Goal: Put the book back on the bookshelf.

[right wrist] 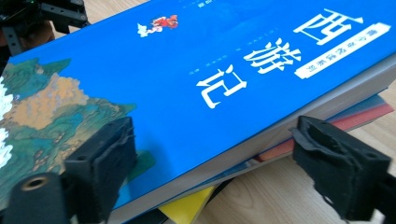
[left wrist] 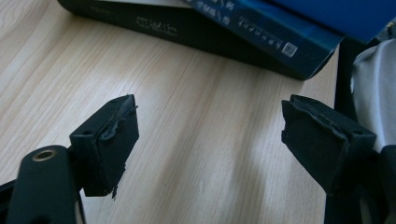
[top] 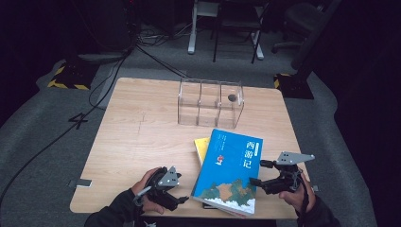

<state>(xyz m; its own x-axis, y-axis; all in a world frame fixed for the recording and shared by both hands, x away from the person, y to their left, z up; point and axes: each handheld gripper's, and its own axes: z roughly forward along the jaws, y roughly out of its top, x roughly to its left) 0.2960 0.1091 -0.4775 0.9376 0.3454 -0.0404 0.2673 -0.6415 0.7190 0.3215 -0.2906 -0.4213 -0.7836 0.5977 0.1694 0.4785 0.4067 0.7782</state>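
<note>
A blue book (top: 231, 165) with white Chinese characters tops a stack near the table's front edge. A yellow book (top: 202, 145) pokes out beneath it at the back left. My right gripper (top: 257, 172) stands open at the stack's right side. In the right gripper view the blue book (right wrist: 187, 70) lies between the right gripper (right wrist: 212, 126) jaws, one over the cover and one beside the stack, neither pressing. My left gripper (top: 182, 197) is open just left of the stack. In the left gripper view, bare wood lies between the left gripper (left wrist: 208, 105) jaws, short of a dark book (left wrist: 154, 23).
A clear three-compartment organizer (top: 210, 101) stands at the back centre of the wooden table (top: 142, 137), with a small dark object (top: 232, 98) in its right compartment. Beyond the table, cables and chair legs cross the grey floor.
</note>
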